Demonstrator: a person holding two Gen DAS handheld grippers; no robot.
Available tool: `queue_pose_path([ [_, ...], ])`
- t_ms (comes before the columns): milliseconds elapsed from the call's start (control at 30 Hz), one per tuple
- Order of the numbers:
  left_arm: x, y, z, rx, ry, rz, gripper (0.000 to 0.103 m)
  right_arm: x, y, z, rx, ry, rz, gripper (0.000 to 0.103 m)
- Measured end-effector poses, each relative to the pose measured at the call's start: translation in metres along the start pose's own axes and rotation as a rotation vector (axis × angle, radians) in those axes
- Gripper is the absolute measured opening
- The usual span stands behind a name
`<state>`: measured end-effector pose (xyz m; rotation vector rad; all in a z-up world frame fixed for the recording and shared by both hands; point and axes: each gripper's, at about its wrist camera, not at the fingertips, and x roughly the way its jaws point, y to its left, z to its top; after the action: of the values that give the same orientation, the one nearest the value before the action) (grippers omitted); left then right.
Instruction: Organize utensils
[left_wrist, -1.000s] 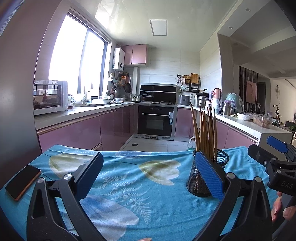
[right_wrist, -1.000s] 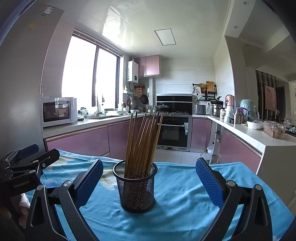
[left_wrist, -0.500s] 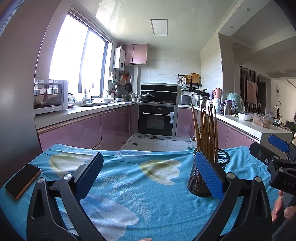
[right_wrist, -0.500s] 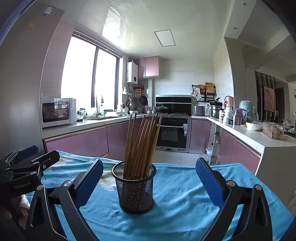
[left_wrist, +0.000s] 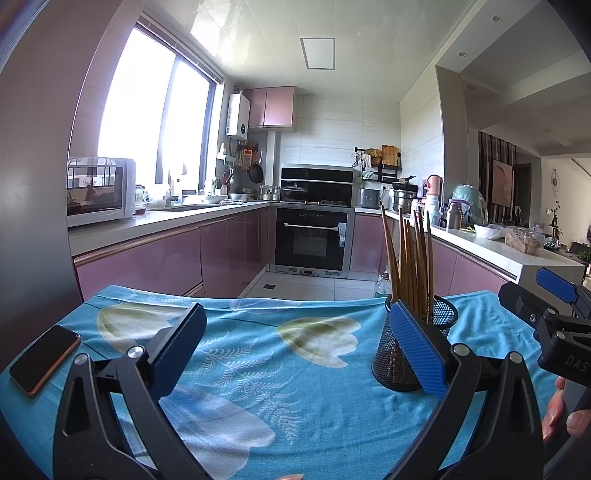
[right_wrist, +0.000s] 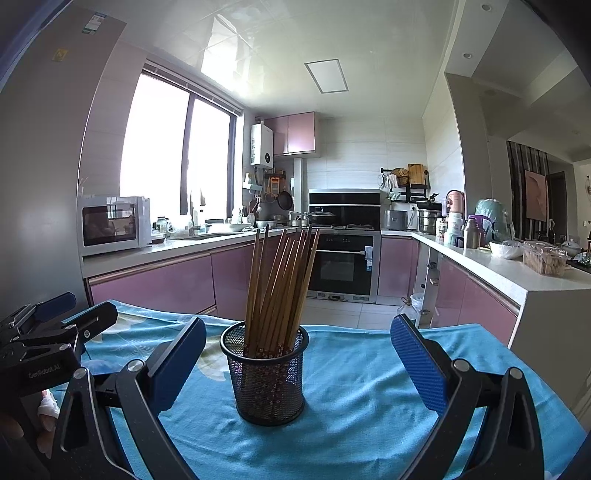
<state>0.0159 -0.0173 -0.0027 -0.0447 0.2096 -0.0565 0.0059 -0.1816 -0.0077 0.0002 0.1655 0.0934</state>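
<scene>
A black mesh cup (right_wrist: 266, 373) stands upright on the blue flowered tablecloth (right_wrist: 354, 398). Several brown chopsticks (right_wrist: 280, 284) stand in it, leaning slightly. My right gripper (right_wrist: 298, 363) is open and empty, its blue pads either side of the cup and a little nearer than it. In the left wrist view the cup (left_wrist: 397, 354) is at the right, partly behind the right pad, with the chopsticks (left_wrist: 410, 266) above. My left gripper (left_wrist: 298, 350) is open and empty over bare cloth, left of the cup.
A phone (left_wrist: 44, 358) lies at the cloth's left edge. Each gripper shows in the other's view: the right gripper (left_wrist: 554, 314) and the left gripper (right_wrist: 48, 332). Behind the table are pink kitchen cabinets (left_wrist: 166, 266), a microwave (left_wrist: 99, 190) and an oven (left_wrist: 310, 240).
Both views have shifted very slightly; the cup looks a touch lower and nearer in the right wrist view. Both grippers stay open and nothing is grasped.
</scene>
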Motion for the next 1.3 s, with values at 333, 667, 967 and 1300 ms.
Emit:
queue_pose_path([
  [333,0.0003,-0.0014,-0.0006,-0.005,0.002,-0.004,0.098,-0.0004,-0.0005,-0.0003,-0.002,0.002,-0.005,0.097],
  [667,0.0003,-0.0021,-0.0004,-0.008,0.004,-0.005,0.098,-0.0011,0.0001,0.0001,-0.003,0.003,-0.007,0.097],
  [967,0.0005,-0.0018,-0.0004,-0.007,0.003,-0.006,0.098,0.0018,-0.0023,0.0013,0.004,0.008,-0.008,0.097],
  [1300,0.0008,-0.0018,-0.0003,-0.009,0.004,-0.006,0.098,0.0019,-0.0031,0.0014,0.004,0.004,-0.012,0.097],
])
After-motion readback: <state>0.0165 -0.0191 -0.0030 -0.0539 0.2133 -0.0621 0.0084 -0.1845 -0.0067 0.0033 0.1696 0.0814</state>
